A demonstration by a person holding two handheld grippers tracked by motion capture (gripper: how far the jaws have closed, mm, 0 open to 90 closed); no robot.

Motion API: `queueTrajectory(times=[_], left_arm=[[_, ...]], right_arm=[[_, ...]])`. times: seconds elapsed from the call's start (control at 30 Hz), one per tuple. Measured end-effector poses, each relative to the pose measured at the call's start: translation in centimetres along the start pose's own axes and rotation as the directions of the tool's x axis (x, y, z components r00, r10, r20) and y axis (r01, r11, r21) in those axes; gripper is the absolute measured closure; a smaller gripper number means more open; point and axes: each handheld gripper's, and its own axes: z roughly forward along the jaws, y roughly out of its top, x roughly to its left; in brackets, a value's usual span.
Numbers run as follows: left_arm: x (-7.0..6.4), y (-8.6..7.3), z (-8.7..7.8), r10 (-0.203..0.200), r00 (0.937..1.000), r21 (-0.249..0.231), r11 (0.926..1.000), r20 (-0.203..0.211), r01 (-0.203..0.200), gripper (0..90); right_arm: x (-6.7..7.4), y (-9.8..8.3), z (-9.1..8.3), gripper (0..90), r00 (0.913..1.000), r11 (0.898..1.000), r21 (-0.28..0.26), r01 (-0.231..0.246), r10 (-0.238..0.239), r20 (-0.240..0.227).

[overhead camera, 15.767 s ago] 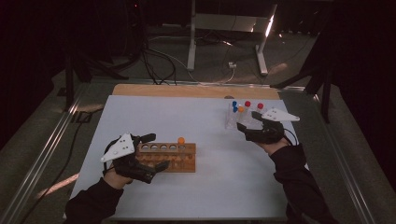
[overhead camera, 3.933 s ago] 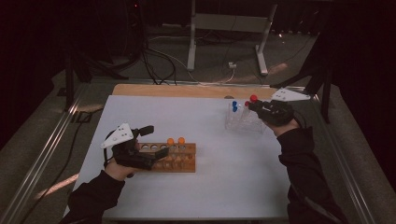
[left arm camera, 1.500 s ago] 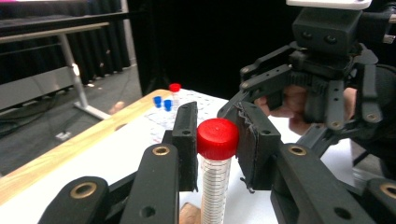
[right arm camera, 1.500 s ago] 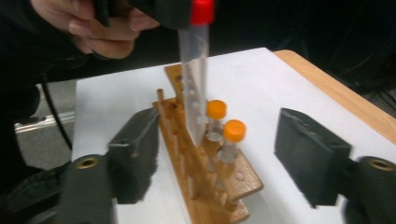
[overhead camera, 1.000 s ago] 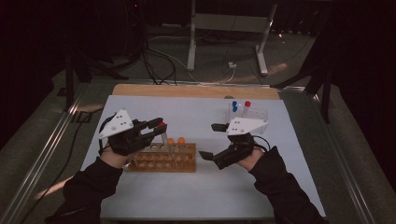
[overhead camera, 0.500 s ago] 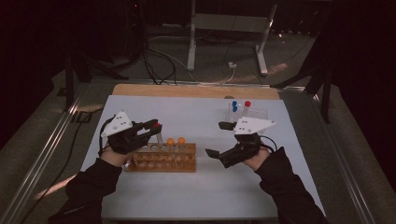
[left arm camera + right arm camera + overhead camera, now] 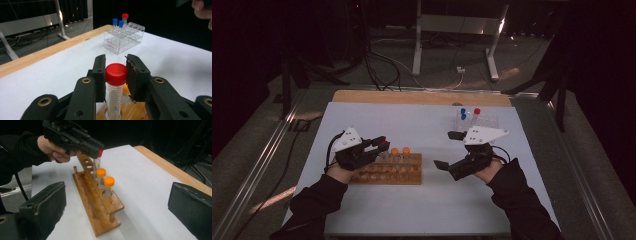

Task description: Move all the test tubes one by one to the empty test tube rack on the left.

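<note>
My left gripper (image 7: 116, 75) (image 7: 382, 145) is shut on a red-capped tube (image 7: 115, 85) (image 7: 98, 160), which stands upright with its lower end in a hole of the wooden rack (image 7: 392, 172) (image 7: 100, 212). Two orange-capped tubes (image 7: 105, 181) (image 7: 400, 151) stand in the same rack row beside it. My right gripper (image 7: 452, 150) (image 7: 117, 212) hovers open to the right of the rack, nothing between its jaws. A clear plastic rack (image 7: 124, 37) (image 7: 479, 122) at the back right holds two blue-capped tubes and one red-capped tube.
The white tabletop (image 7: 427, 210) has a wooden strip (image 7: 412, 96) along its far edge. Metal rails run down both sides of the table. Cables and a stand's legs lie on the floor beyond.
My left gripper has come down with the red-capped tube, bringing it into the wooden rack. My right gripper has drifted slightly right, away from the rack.
</note>
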Motion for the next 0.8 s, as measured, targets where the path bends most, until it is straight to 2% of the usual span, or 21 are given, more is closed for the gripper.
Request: queueTrajectory(times=[0.3, 0.47, 0.8], left_arm=[[-0.4, -1.8, 0.6, 0.007, 0.9999, 0.031, 0.9995, -0.013, -0.007, 71.6], [-0.4, -2.0, 0.6, 0.025, 0.9993, 0.013, 0.9996, -0.027, -0.025, 71.5], [-0.1, -2.3, 0.6, 0.002, 0.9997, 0.005, 1.0, -0.025, -0.002, 70.3]], right_arm=[[0.0, 0.0, -0.1, 1.7, 1.0, 1.0, 0.001, 0.0, 0.0, 0.0], [-0.1, 0.0, -0.1, 1.7, 1.0, 1.0, -0.005, -0.001, 0.001, -0.001], [-0.3, -0.1, -0.2, 1.7, 1.0, 1.0, -0.009, -0.006, 0.006, 0.004]])
